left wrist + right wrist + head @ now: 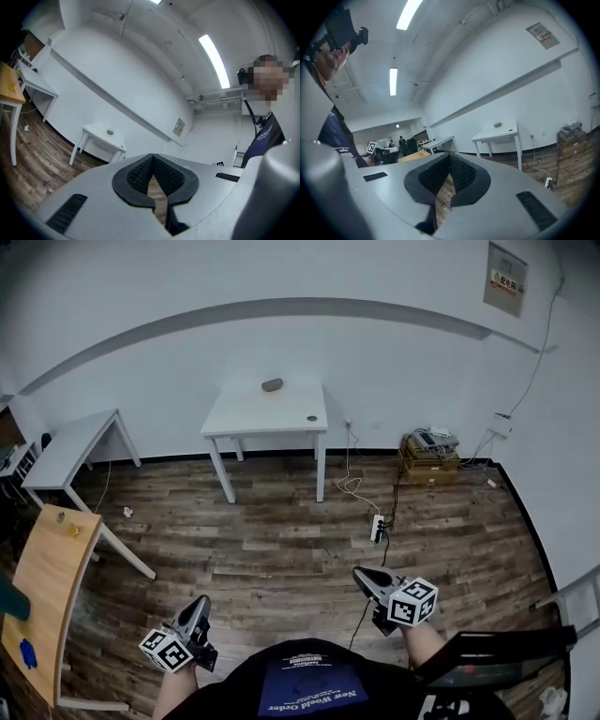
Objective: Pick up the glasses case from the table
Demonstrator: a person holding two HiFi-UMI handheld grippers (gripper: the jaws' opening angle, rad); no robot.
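Observation:
The glasses case [272,384] is a small dark oval lying at the back of a white table [281,418] that stands against the far wall. It also shows as a speck in the left gripper view [110,132] and the right gripper view [498,124]. My left gripper [202,602] is low at the left, far from the table over the wooden floor. Its jaws are shut with nothing between them [151,160]. The right gripper [360,575] is held level at the right, also far from the table. It is shut too and holds nothing [450,157].
A small dark round thing [312,418] lies on the white table's front right. A wooden table [47,577] and a second white table [70,446] stand at the left. A power strip [377,528] with cables lies on the floor, near a box [429,463] by the wall.

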